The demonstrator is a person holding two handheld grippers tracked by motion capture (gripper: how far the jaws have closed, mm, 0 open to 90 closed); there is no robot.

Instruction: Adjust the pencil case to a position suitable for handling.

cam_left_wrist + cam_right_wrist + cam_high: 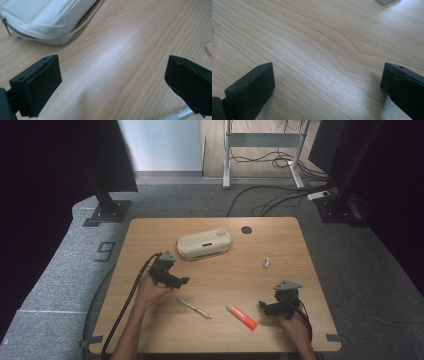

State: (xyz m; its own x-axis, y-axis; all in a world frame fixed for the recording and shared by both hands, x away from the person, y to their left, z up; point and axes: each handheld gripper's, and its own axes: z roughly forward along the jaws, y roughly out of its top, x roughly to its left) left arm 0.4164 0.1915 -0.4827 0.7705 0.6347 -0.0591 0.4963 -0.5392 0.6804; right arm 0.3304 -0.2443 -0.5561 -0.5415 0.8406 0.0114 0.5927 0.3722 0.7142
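Grippers, left gripper and right gripper, are hovering wide open and empty over the worktop, seemingly readying a pick.

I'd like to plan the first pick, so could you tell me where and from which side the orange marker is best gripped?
Grip the marker across its orange barrel near the middle, coming straight down from above. It lies flat on the table on a diagonal, white cap toward the pen, so the jaws should close across its narrow width, turned square to that diagonal. The right gripper is nearest and stands open.
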